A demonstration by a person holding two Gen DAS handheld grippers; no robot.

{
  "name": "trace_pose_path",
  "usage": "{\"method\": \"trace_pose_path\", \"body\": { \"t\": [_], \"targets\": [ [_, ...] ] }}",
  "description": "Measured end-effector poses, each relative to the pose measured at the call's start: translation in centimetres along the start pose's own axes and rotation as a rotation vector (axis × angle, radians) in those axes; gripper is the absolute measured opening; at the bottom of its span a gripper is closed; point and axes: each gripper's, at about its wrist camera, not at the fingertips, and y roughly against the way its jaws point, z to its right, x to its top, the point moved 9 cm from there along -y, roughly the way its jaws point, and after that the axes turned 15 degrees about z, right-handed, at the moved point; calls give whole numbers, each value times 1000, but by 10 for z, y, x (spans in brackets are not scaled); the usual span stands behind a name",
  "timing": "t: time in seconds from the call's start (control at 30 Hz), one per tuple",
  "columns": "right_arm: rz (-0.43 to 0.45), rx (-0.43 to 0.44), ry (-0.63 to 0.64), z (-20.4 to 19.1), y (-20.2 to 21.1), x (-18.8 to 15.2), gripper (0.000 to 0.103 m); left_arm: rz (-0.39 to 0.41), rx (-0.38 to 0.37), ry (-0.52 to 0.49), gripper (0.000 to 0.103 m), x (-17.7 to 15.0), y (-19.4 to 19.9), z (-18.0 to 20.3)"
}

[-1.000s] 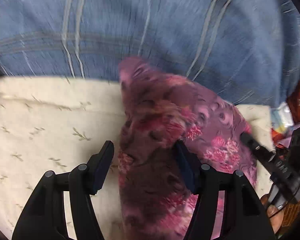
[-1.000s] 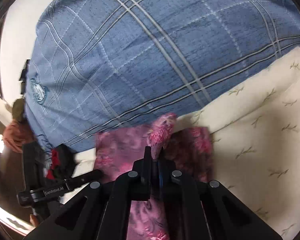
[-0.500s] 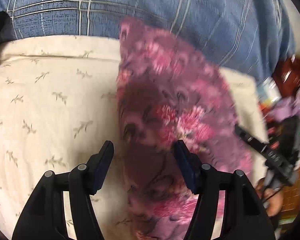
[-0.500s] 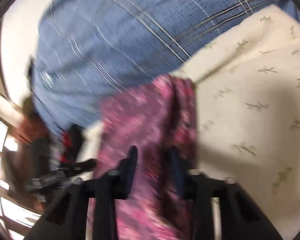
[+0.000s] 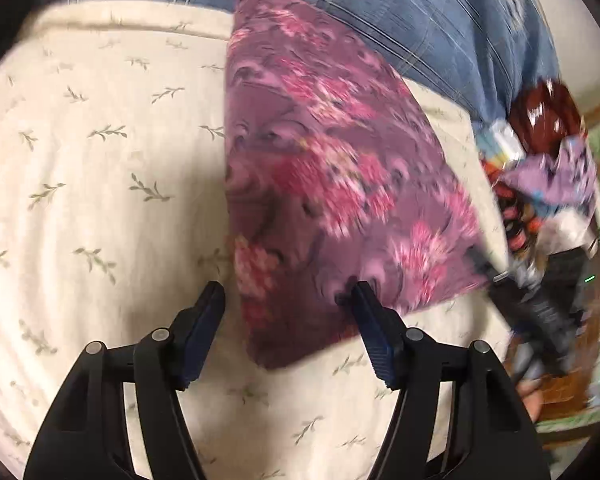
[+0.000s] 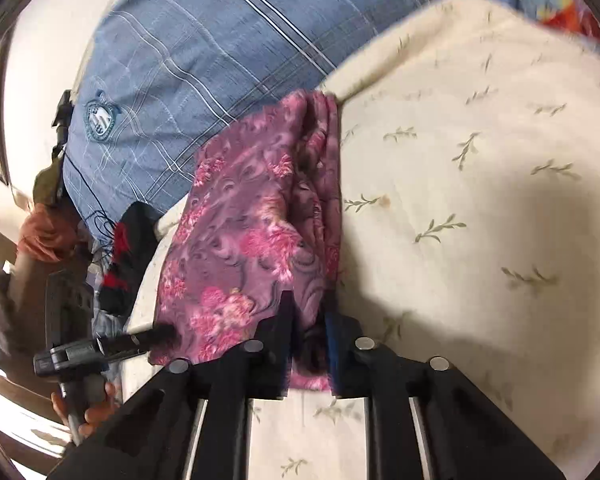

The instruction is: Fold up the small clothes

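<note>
A purple cloth with pink flowers point(image 5: 316, 184) lies folded on a cream leaf-print sheet point(image 5: 100, 160); it also shows in the right wrist view point(image 6: 256, 236). My left gripper point(image 5: 288, 308) is open, its fingers on either side of the cloth's near corner and not gripping it. My right gripper point(image 6: 309, 320) is partly open, with the cloth's near edge lying between its fingers point(image 6: 284, 320). The left gripper also shows in the right wrist view point(image 6: 100, 348), at the cloth's left edge.
The person's blue plaid shirt point(image 5: 420, 12) is just behind the cloth, also in the right wrist view point(image 6: 220, 48). A pile of colourful clothes point(image 5: 540, 168) lies off the sheet's right edge. A dark red-and-black item point(image 6: 120, 256) lies to the left.
My right gripper was shut on a raised fold of the cloth and has opened. The cloth has dropped and now lies flat. My left gripper stayed open and drew back towards the cloth's near corner.
</note>
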Motion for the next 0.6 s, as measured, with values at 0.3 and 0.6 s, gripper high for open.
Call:
{"method": "trace_pose_path", "body": {
  "t": [0.3,0.6],
  "targets": [
    [-11,-41,36,6,4,4,16,33,-81,-84,64,12,26,10],
    [16,-33,-79,11,-53,56,58,11,-18,68,77,87,-24,-27]
  ]
}}
